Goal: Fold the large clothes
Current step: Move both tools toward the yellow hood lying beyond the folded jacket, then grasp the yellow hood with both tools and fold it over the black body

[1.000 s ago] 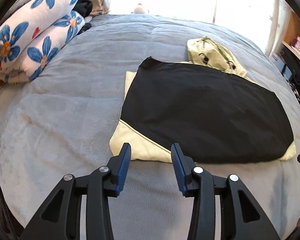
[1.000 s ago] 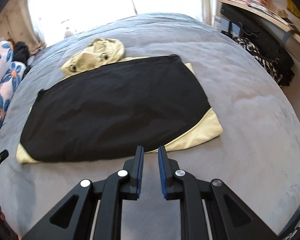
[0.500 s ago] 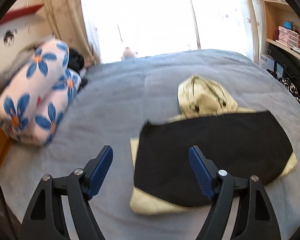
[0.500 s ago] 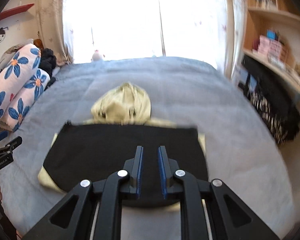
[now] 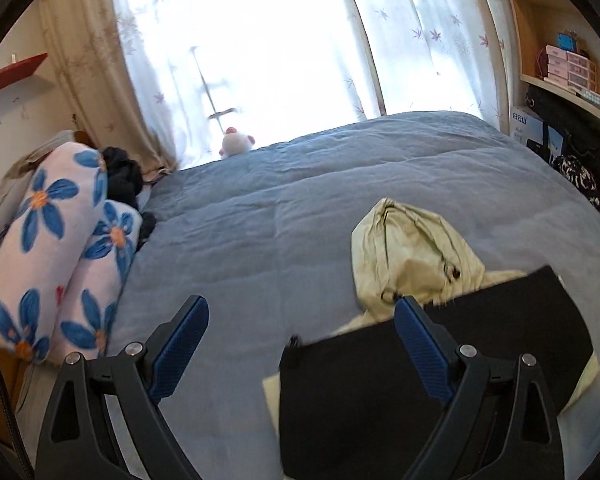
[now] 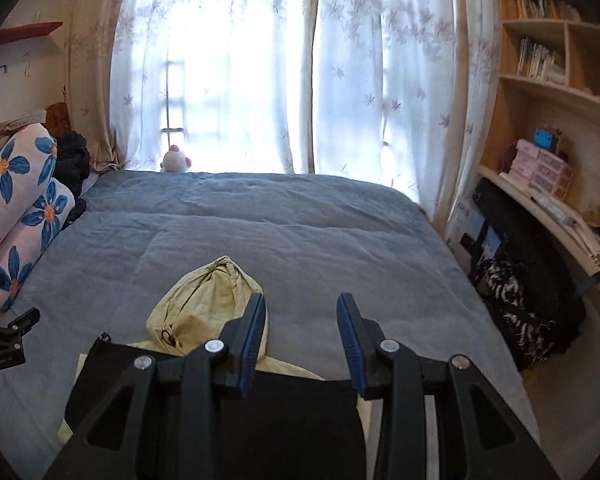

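Observation:
A pale yellow hooded garment lies flat on the grey-blue bed, its body covered by a folded black layer; the hood points toward the window. My left gripper hangs above the garment's left part, its jaws wide and still opening, with nothing between them. My right gripper hovers over the garment's right side; its jaws are opening and hold nothing. The left gripper's tip shows at the left edge of the right wrist view.
Rolled white bedding with blue flowers and dark clothes lie at the bed's left edge. A small plush toy sits by the curtained window. Shelves and a black bag stand to the right of the bed.
Both grippers rose away from the garment's near edge and tilted up toward the window. The left jaws spread wide. The right jaws, nearly shut before, have parted.

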Action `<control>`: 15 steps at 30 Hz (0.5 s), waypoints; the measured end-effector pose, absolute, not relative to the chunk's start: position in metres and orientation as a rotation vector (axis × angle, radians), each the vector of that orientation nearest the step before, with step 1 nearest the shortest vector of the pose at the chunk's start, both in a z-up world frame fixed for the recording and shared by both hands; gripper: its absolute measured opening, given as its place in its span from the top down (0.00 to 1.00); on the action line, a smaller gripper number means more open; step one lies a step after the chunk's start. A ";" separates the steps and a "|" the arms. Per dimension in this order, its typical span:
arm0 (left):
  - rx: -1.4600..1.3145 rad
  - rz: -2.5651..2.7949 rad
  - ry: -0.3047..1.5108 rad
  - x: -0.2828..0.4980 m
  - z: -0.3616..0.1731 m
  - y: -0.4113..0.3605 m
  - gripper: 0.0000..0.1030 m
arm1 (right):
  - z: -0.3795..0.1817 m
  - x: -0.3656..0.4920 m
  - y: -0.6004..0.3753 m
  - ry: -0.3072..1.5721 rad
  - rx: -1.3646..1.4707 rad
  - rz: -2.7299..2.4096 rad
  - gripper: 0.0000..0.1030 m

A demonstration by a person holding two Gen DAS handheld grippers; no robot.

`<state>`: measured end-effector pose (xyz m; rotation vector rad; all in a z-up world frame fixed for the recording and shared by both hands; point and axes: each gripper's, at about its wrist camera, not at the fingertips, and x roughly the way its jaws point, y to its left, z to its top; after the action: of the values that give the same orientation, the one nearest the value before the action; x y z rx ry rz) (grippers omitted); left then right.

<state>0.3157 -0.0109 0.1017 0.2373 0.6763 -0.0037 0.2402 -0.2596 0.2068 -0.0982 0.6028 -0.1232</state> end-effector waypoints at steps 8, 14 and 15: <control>0.096 -0.100 0.822 0.454 0.064 -0.021 0.09 | 0.127 0.364 -0.261 0.802 -0.018 -0.012 0.64; 0.087 -0.098 0.935 0.540 -0.017 -0.034 0.19 | 0.043 0.446 -0.266 0.949 0.050 0.006 0.64; 0.082 -0.092 0.955 0.550 -0.029 -0.036 0.22 | 0.027 0.460 -0.267 0.971 0.073 0.014 0.64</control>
<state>0.5499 -0.0356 -0.0294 0.0823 0.9553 -0.0916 0.4604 -0.2670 0.0275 0.0728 0.9715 0.0140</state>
